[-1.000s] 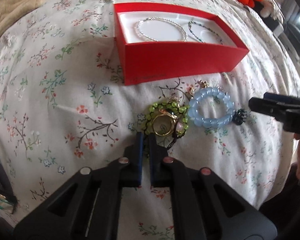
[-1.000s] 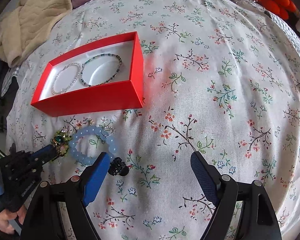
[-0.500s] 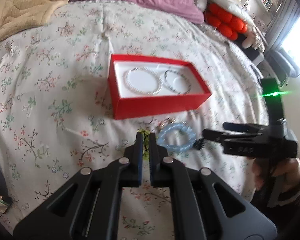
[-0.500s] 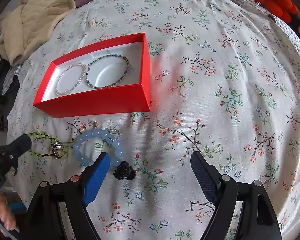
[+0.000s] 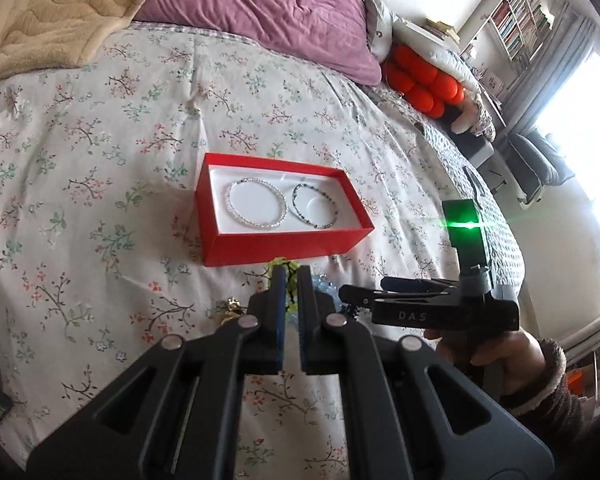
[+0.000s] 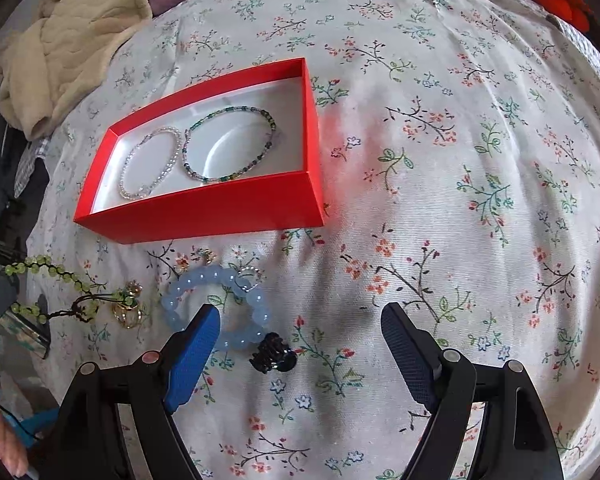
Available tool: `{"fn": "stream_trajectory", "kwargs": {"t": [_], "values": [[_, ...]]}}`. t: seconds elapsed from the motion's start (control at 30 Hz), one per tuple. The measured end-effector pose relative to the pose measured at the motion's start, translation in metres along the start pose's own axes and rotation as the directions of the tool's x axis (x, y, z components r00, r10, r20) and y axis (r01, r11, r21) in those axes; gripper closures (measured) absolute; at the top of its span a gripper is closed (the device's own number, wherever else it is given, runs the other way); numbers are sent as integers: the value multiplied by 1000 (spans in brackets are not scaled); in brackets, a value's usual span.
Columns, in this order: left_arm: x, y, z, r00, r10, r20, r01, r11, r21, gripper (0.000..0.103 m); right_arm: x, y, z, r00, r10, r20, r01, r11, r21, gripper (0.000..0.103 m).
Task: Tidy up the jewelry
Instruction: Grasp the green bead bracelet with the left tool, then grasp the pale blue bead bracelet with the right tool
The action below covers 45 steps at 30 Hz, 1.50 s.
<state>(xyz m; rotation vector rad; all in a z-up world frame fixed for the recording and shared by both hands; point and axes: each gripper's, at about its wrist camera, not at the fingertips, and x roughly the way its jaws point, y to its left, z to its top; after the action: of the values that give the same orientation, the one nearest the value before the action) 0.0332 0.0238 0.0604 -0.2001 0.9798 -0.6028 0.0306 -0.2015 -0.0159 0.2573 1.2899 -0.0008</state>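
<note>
Two bracelets boxed, the rest still out on the bed.
My left gripper (image 5: pixel 291 276) pinches the green bracelet (image 6: pixel 48 270), lifting it near the box (image 6: pixel 204 210); right gripper (image 6: pixel 300 328), spread, hovers over the blue bracelet (image 6: pixel 176 300).

Both wrist views look down, sharing the red box (image 5: pixel 284 236) (image 6: pixel 204 208).

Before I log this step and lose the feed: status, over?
Left gripper shut on green beaded bracelet, lifted. Right gripper open, empty, over pale blue beaded bracelet. Open red box unobstructed.
</note>
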Motion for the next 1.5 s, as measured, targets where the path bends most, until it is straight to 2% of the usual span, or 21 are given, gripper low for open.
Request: {"fn": "stream_trajectory", "kwargs": {"t": [0.2, 0.33, 0.47, 0.6, 0.77, 0.87, 0.97, 1.17, 1.5], "values": [[-1, 6, -3, 999, 49, 1, -49, 999, -4, 97, 3, 9, 6, 1000, 17, 5, -17, 1000, -8, 23], [3, 10, -4, 995, 99, -13, -99, 995, -15, 97, 11, 12, 12, 999, 50, -16, -50, 999, 14, 37], [9, 14, -5, 992, 121, -32, -122, 992, -27, 97, 22, 16, 15, 998, 42, -40, -42, 999, 13, 44], [13, 17, -5, 990, 134, -48, -136, 990, -34, 97, 30, 26, 20, 998, 40, -50, -41, 999, -20, 58], [17, 18, -5, 987, 147, -59, -149, 988, -34, 97, 39, 37, 19, 998, -22, -55, 18, 998, -67, 68], [20, 19, -5, 985, 157, -68, -159, 987, -33, 97, 42, 44, 17, 998, -38, -55, 33, 996, -88, 78], [24, 19, -5, 983, 166, -78, -169, 985, -37, 97, 43, 51, 15, 998, -42, -52, 36, 992, -120, 92], [26, 21, -5, 981, 177, -83, -182, 982, -48, 97, 33, 48, 12, 999, 14, -49, -19, 995, -100, 92], [26, 14, -4, 981, 176, -80, -179, 983, -32, 97, -10, 37, 3, 995, 100, 21, -98, 990, -101, 92]]}}
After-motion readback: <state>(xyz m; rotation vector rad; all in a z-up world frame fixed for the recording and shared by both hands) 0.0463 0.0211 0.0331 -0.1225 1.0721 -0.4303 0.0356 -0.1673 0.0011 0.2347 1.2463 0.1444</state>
